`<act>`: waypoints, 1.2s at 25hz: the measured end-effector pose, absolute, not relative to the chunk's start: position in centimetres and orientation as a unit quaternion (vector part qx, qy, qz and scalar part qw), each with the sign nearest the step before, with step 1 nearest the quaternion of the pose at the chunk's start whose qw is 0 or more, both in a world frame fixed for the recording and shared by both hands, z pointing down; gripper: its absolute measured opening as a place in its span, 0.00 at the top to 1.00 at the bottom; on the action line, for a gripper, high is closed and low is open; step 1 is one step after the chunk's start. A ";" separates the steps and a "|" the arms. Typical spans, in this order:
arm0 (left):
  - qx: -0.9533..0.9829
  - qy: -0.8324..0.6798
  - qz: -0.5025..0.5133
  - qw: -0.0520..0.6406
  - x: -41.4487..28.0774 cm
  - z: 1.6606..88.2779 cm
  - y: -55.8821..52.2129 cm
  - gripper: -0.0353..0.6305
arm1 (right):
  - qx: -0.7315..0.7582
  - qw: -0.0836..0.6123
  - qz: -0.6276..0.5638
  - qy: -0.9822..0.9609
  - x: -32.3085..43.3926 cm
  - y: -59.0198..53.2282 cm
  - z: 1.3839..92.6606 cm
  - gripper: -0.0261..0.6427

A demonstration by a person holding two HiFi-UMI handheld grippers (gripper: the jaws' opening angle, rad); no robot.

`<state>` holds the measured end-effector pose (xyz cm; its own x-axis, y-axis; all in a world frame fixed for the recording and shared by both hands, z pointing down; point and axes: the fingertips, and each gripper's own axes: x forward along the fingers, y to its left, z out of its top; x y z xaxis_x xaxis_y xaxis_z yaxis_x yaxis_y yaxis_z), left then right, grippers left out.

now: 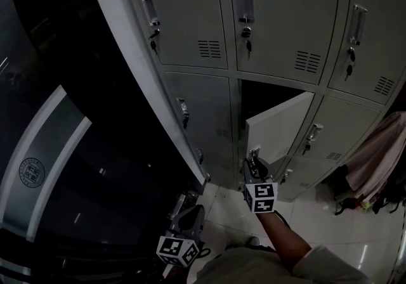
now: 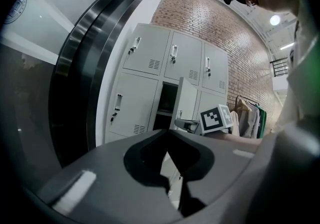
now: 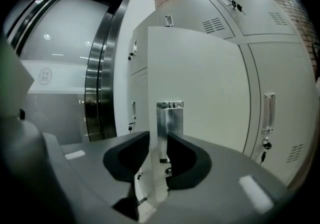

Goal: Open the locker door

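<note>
The grey locker bank (image 1: 190,16) has one middle-row door (image 1: 279,124) swung out towards me, with the dark compartment (image 1: 266,96) showing behind it. In the right gripper view the door (image 3: 200,78) fills the middle, its metal handle plate (image 3: 170,113) near the free edge. My right gripper (image 1: 253,161) (image 3: 158,143) is at that handle, open, with the plate's lower part between its jaws and a narrow strip of door showing beside the left pad. My left gripper (image 1: 181,208) (image 2: 167,140) hangs low near the floor, shut and holding nothing. From it I see the open door (image 2: 186,100).
The other locker doors are shut, several with keys in their locks (image 1: 247,34). A dark glass and steel wall (image 1: 63,149) runs along the left. Clothes (image 1: 380,156) hang at the right over the tiled floor (image 1: 355,238). The person's forearm (image 1: 285,238) reaches to the right gripper.
</note>
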<state>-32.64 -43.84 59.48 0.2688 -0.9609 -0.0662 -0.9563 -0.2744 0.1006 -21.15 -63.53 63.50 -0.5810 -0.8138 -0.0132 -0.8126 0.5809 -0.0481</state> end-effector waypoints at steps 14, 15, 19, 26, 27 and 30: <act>0.822 -0.567 -0.056 0.016 -28.5 59.2 -44.5 0.85 | -0.484 0.026 0.006 0.875 -13.2 -57.5 63.0 0.75; 0.825 -0.563 -0.054 0.014 -28.2 59.2 -44.6 0.85 | -0.487 0.025 0.007 0.873 -12.6 -57.1 63.0 0.77; 0.831 -0.554 -0.053 0.023 -26.7 59.3 -45.0 0.85 | -0.496 0.026 0.016 0.868 -10.2 -55.9 63.0 0.81; 0.849 -0.526 -0.049 0.020 -23.9 59.0 -45.3 0.85 | -0.523 0.034 0.008 0.851 -6.5 -54.5 63.2 0.94; 0.851 -0.522 -0.048 0.019 -23.5 58.9 -45.3 0.85 | -0.527 0.035 0.007 0.849 -6.1 -54.4 63.2 0.95; 0.858 -0.511 -0.048 0.019 -22.6 58.7 -45.1 0.85 | -0.532 0.037 0.001 0.846 -4.9 -54.2 63.2 0.95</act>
<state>-22.65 -45.08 58.74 0.4739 -0.8783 -0.0630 -0.8748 -0.4777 0.0807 -4.93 -54.18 63.17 -0.4303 -0.9004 -0.0633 -0.9006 0.4331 -0.0376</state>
